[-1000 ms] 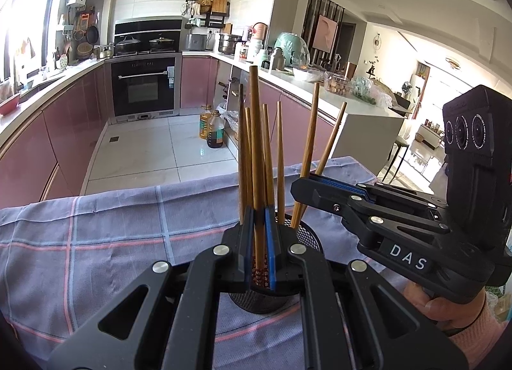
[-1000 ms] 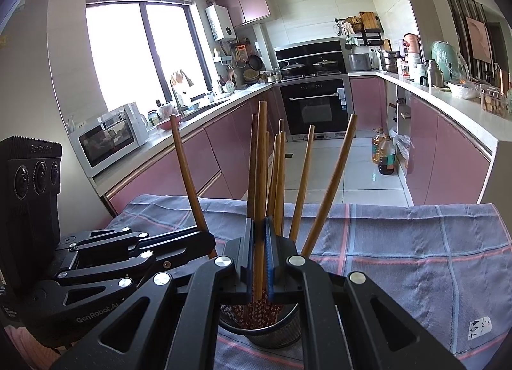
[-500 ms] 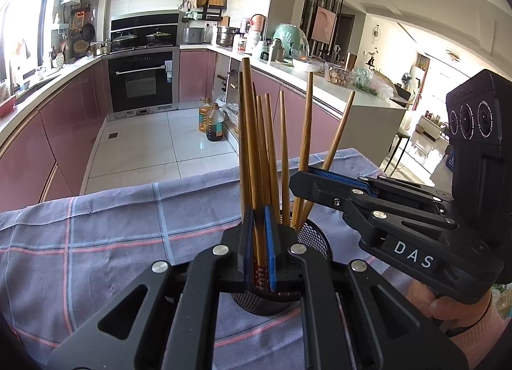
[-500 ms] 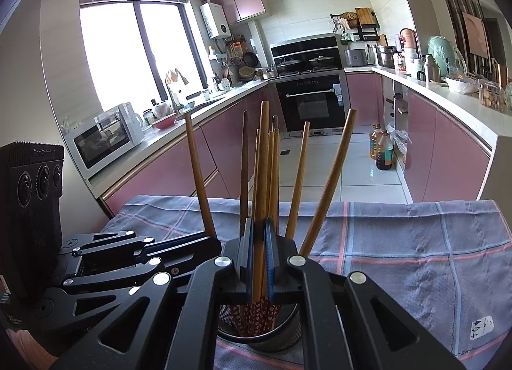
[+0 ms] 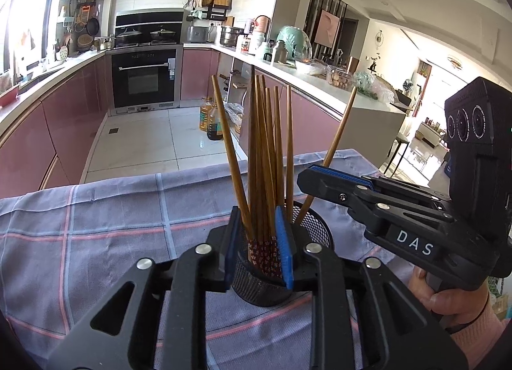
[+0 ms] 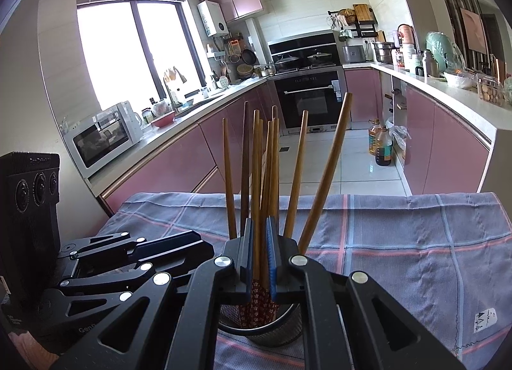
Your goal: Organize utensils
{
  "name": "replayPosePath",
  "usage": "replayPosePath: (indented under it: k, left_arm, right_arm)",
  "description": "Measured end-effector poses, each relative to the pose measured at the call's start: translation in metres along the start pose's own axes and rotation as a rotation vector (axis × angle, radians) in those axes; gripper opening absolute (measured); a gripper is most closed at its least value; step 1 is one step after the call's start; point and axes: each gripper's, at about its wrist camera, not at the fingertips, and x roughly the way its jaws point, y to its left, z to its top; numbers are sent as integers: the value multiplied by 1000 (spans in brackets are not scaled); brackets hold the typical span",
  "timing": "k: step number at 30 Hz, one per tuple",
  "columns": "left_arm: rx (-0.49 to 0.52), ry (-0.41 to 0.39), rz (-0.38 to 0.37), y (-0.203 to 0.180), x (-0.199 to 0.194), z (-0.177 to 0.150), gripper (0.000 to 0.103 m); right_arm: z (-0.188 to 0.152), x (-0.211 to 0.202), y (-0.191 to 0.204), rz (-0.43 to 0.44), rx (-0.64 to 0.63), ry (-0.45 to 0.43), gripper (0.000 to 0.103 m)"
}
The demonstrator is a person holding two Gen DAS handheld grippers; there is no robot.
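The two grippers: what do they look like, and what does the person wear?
Both the left gripper and the right gripper are matt black linkages with silver rivets and ribbed blue pads. White "DAS" lettering marks the right one. A pink knitted sleeve covers that wrist.

Bright daylight blows out the window [image 6: 134, 59]; both views are sharp, fisheye-curved and dark-cornered.
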Motion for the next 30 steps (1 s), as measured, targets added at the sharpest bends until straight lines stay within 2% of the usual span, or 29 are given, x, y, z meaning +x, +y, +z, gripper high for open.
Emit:
replayPosePath:
  k: [4,6,8,10,12,14,15,18,21,27,30]
  left_arm:
    - [-15,-22,19,7,-8,-9,39]
    - [-17,-40,42,9,-14,-13,56]
    - [-22,-59,61,11,-21,-16,65]
    - [-21,-77,87,13,-27,-20,70]
    - [-19,-96,114,15,-35,-26,80]
    - [-17,-113,135,17,-44,-31,84]
    - [-16,-120,147,18,-48,-33,88]
    - [-19,-137,176,20,-58,-42,93]
    - [-24,-150,203,20,-67,-50,95]
    - [-32,-197,267,25,-85,-66,97]
    - [-54,-208,300,31,-93,-75,97]
  right_arm:
    - [-3,-9,-1,12,0,-11,23]
    - [-7,-15,0,16,-6,-18,32]
    - [-10,-21,-1,16,-7,-25,43]
    - [-14,-26,-2,14,-3,-29,48]
    - [-17,-31,-3,0,-9,-37,52]
    - [-21,-35,-1,-7,-15,-47,64]
    - [-24,-37,-1,-10,-21,-52,66]
    - [-32,-39,4,-26,-43,-54,74]
    - [-42,-41,10,-29,-58,-58,79]
    - [-57,-43,23,-52,-86,-81,95]
    - [-64,-44,30,-69,-116,-95,96]
